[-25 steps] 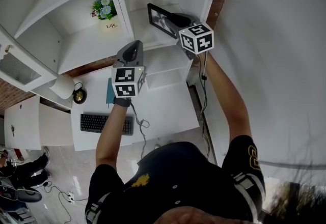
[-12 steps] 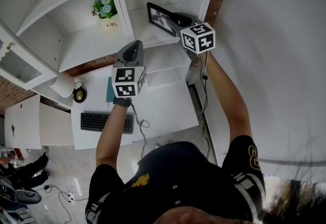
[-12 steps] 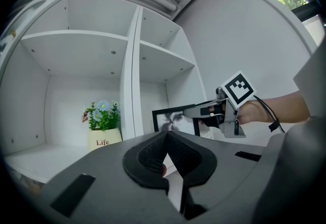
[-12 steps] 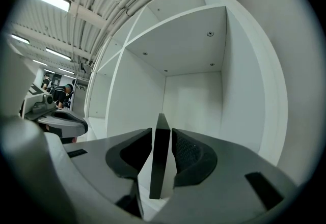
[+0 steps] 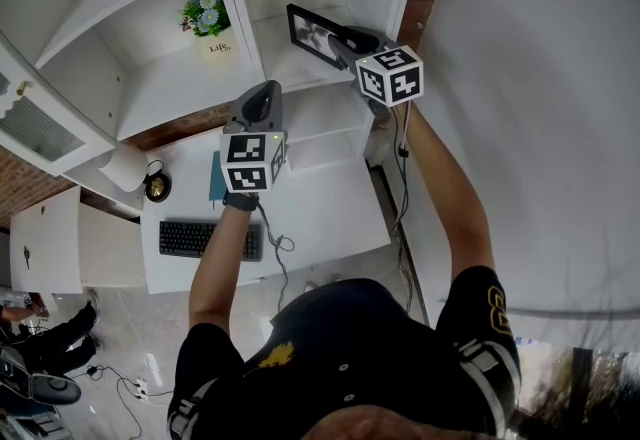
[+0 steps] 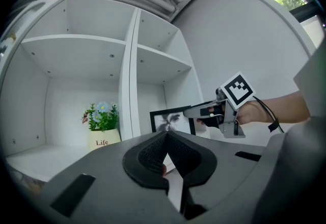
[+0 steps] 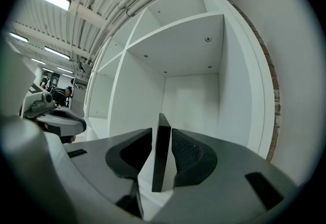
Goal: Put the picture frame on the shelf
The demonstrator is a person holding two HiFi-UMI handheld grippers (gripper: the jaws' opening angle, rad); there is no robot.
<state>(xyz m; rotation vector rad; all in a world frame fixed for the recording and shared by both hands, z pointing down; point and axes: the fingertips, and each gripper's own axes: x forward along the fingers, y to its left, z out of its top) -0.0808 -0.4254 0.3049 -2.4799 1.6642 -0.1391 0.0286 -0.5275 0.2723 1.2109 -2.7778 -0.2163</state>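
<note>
The picture frame, black with a grey print, stands upright in the right-hand compartment of the white shelf unit. My right gripper is shut on its right edge. In the right gripper view the frame shows edge-on between the two pads. The left gripper view shows the frame from the front, with the right gripper at its upper right corner; the frame's foot is hidden. My left gripper hangs shut below the shelf, holding nothing.
A small pot of flowers marked "Life" stands in the compartment to the left. Below are a white desk with a keyboard, a teal book and a round dark object. A brick wall strip borders the shelf at right.
The frame and my right gripper have shifted very slightly further into the compartment. My left gripper has stayed where it was.
</note>
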